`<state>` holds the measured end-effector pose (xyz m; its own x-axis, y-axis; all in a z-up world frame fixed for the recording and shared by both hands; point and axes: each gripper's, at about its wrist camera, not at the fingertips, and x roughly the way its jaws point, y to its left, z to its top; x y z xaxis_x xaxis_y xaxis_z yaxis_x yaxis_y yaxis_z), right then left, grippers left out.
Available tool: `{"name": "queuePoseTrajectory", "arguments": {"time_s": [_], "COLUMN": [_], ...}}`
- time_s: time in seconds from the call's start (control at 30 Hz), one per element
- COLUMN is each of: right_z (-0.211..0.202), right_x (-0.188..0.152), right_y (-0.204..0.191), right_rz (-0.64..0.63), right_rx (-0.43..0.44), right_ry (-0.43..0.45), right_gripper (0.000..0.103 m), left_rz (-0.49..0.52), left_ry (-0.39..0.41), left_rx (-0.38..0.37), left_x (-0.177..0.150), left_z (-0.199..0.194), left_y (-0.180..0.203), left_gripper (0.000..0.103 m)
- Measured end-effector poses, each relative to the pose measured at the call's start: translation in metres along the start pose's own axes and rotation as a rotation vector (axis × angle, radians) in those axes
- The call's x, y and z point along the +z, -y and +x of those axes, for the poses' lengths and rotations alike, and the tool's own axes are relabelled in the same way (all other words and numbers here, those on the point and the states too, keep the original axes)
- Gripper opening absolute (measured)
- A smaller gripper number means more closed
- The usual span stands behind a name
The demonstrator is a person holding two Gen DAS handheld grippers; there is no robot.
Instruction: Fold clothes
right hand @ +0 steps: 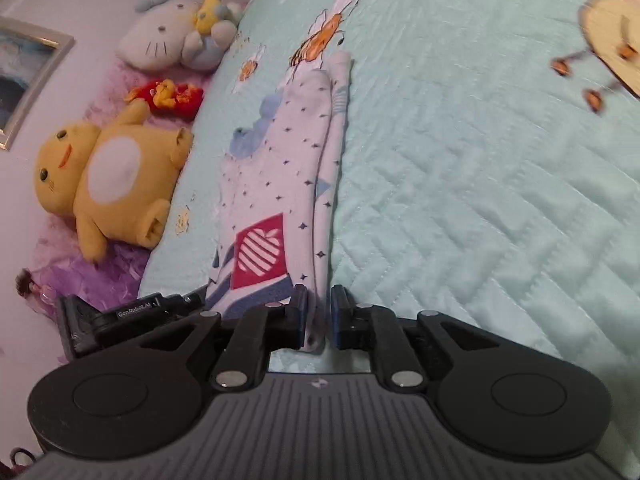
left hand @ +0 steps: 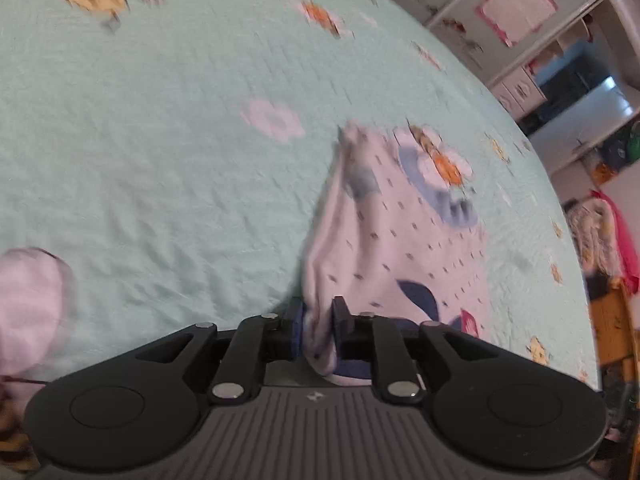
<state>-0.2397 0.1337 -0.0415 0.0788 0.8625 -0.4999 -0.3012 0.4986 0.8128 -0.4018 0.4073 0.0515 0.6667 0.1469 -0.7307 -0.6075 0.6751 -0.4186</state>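
Cloth filled both pairs of tongs when we looked. We held the left tongs [left hand: 319, 322] drawn narrow, and a bunched edge of the small white garment [left hand: 394, 236] sat pinched between their pads. From there the garment ran forward and to the right over the pale green quilt [left hand: 168, 152] of the bed, showing its dotted print and a blue patch with a flower. A pink striped cloth [left hand: 30, 304] lay at the left edge of that view, blurred.

We held the right tongs [right hand: 319, 316] narrow as well, clamped on a folded edge of the same garment [right hand: 288, 184]. In that view it stretched away from us in a long doubled strip on the quilt [right hand: 480, 168], with a red square patch bearing a striped apple near the tongs. Beside the quilt, on a purple cover, lay a yellow plush toy [right hand: 108, 176], a small red plush [right hand: 168, 96] and a white cat plush [right hand: 168, 38]. The body of the other gripper [right hand: 120, 318] showed at the lower left.
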Motion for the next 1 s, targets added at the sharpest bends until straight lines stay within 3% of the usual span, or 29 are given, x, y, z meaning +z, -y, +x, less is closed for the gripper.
{"name": "queuePoseTrajectory", "arguments": {"time_s": [0.03,0.07,0.13,0.2,0.3,0.37,0.4,0.43,0.47,0.53,0.57,0.67,0.77,0.8,0.83,0.9,1.0], "right_z": [-0.008,-0.016,-0.022,-0.005,0.046,0.086,0.100,0.112,0.116,0.121,0.114,0.096,0.090,0.092,0.093,0.090,0.076], "right_x": [0.003,0.006,0.015,0.031,0.061,0.082,0.092,0.101,0.106,0.112,0.111,0.102,0.103,0.109,0.114,0.120,0.120], "right_y": [-0.006,-0.012,-0.025,-0.039,-0.059,-0.057,-0.047,-0.035,-0.019,0.017,0.021,0.016,0.008,0.009,0.014,0.017,-0.005], "right_rz": [-0.028,-0.056,-0.108,-0.134,-0.116,-0.064,-0.040,-0.017,0.060,0.235,0.262,0.239,0.207,0.188,0.221,0.254,0.174], "right_rx": [0.013,0.026,0.065,0.119,0.213,0.224,0.189,0.147,0.146,0.158,0.154,0.102,0.112,0.080,0.065,0.037,0.017], "right_ry": [0.037,0.073,0.115,0.091,0.029,-0.009,0.004,0.024,0.063,0.148,0.195,0.263,0.287,0.283,0.279,0.290,0.328], "right_gripper": [0.019,0.019,0.019,0.019,0.019,0.019,0.019,0.016,0.003,0.000,0.000,0.000,0.008,0.013,0.001,0.000,0.020], "left_rz": [0.027,0.042,0.072,0.099,0.124,0.150,0.170,0.178,0.175,0.161,0.172,0.272,0.239,0.208,0.183,0.151,0.132], "left_ry": [0.057,0.109,0.170,0.151,0.136,0.068,0.044,0.024,0.007,0.027,0.028,0.047,0.035,0.026,0.020,0.030,0.094], "left_rx": [0.054,0.058,0.014,-0.089,-0.150,-0.225,-0.207,-0.136,-0.087,-0.104,-0.104,-0.088,-0.112,-0.126,-0.130,-0.123,-0.104], "left_x": [0.003,0.007,0.018,0.031,0.049,0.064,0.070,0.073,0.075,0.077,0.076,0.067,0.077,0.079,0.082,0.086,0.089], "left_z": [-0.013,-0.023,-0.034,-0.018,0.032,0.079,0.104,0.125,0.141,0.147,0.146,0.141,0.144,0.144,0.142,0.132,0.110], "left_y": [0.002,0.006,0.016,0.031,0.053,0.061,0.064,0.065,0.064,0.057,0.057,0.063,0.055,0.050,0.047,0.045,0.043], "left_gripper": [0.013,0.015,0.018,0.018,0.018,0.019,0.017,0.008,0.009,0.009,0.009,0.009,0.010,0.011,0.010,0.009,0.012]}}
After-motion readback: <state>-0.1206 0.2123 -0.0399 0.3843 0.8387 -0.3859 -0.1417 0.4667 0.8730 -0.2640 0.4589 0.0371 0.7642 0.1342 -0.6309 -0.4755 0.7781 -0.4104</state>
